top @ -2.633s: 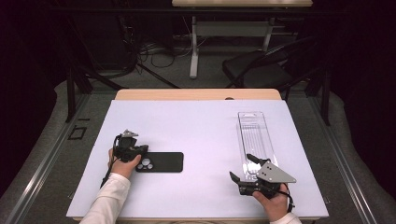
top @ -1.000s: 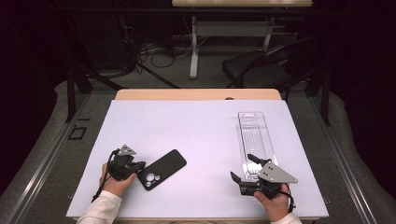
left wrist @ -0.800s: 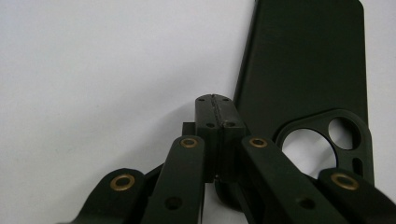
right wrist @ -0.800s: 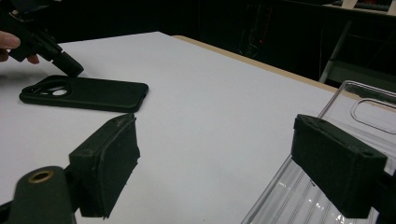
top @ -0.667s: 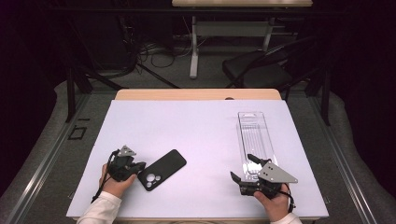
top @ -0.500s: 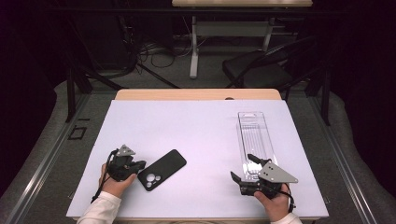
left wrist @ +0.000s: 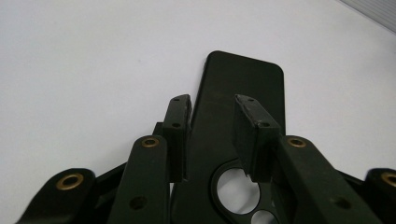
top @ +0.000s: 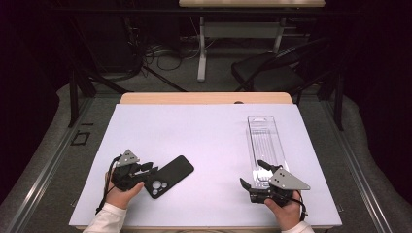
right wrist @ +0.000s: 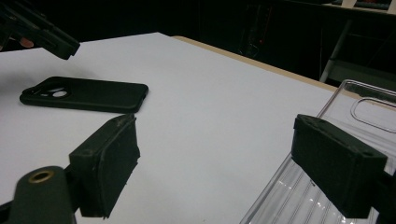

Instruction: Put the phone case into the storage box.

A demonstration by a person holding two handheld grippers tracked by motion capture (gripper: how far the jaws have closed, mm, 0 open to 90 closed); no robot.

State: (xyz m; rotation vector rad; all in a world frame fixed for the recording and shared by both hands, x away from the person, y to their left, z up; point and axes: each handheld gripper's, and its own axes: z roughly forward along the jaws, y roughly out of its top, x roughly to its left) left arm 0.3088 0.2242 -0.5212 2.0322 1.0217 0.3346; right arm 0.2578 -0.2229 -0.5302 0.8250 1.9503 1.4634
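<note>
Left gripper view shows the left gripper point(left wrist: 212, 140), jaws just opening, straddling the phone case point(left wrist: 243, 88), likely light, flexible, best pinched across its rim.

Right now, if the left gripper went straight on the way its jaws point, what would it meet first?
The black phone case. The left gripper has just been opening its jaws, which now stand apart above the case's camera-cutout end and point along its length. How far above it they sit is hard to judge.

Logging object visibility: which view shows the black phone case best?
The high view: the whole phone case lies flat by the left gripper. The left gripper view crops its camera cutout; the right gripper view shows it small and edge-on.
</note>
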